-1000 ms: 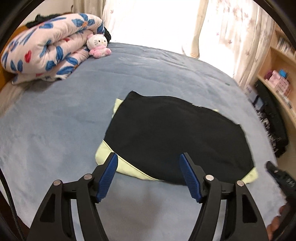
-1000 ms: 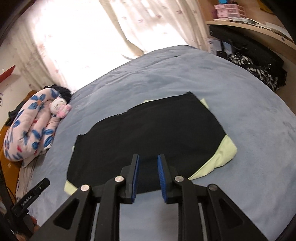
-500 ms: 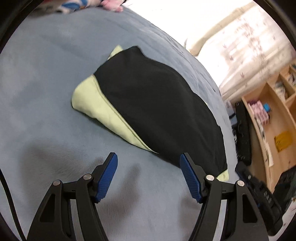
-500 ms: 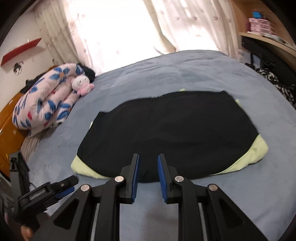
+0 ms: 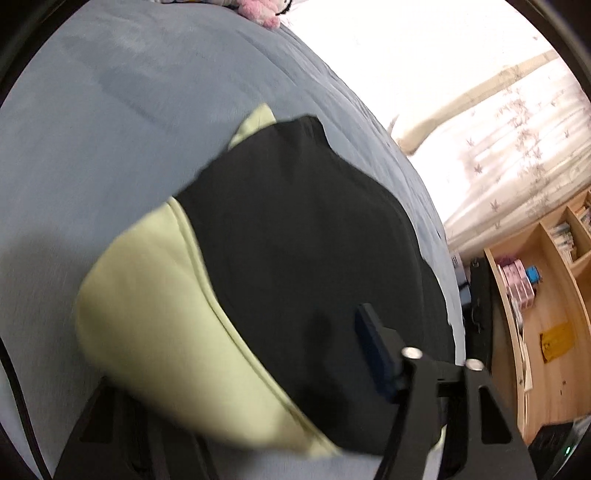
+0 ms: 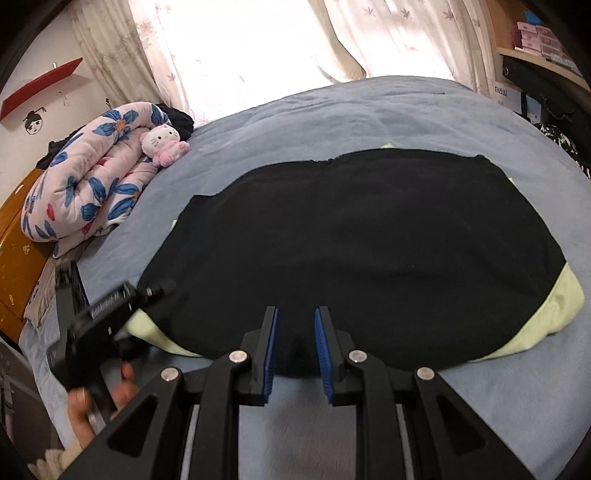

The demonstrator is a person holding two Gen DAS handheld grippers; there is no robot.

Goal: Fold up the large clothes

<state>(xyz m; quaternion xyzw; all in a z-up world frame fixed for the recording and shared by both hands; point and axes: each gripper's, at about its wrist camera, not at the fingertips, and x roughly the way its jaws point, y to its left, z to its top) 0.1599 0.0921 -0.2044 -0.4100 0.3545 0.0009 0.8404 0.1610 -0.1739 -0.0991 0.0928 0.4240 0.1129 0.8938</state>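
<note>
One folded black-and-green garment (image 6: 369,251), one flowered quilt (image 6: 85,188), one plush toy (image 6: 162,142), two hand-held grippers.

From my right side, the blue-grey bed cover (image 6: 369,110) fills the middle. A bright window behind pale leaf-print curtains (image 6: 399,33) glows at twelve o'clock. At ten o'clock a rolled floral quilt (image 6: 85,181) lies with a pink plush cat (image 6: 162,142) against it; above them a red wall shelf (image 6: 40,86) hangs on the white wall. An orange wooden headboard (image 6: 14,254) sits at nine. From my left side, wooden shelving (image 5: 535,280) with boxes stands at three o'clock.
</note>
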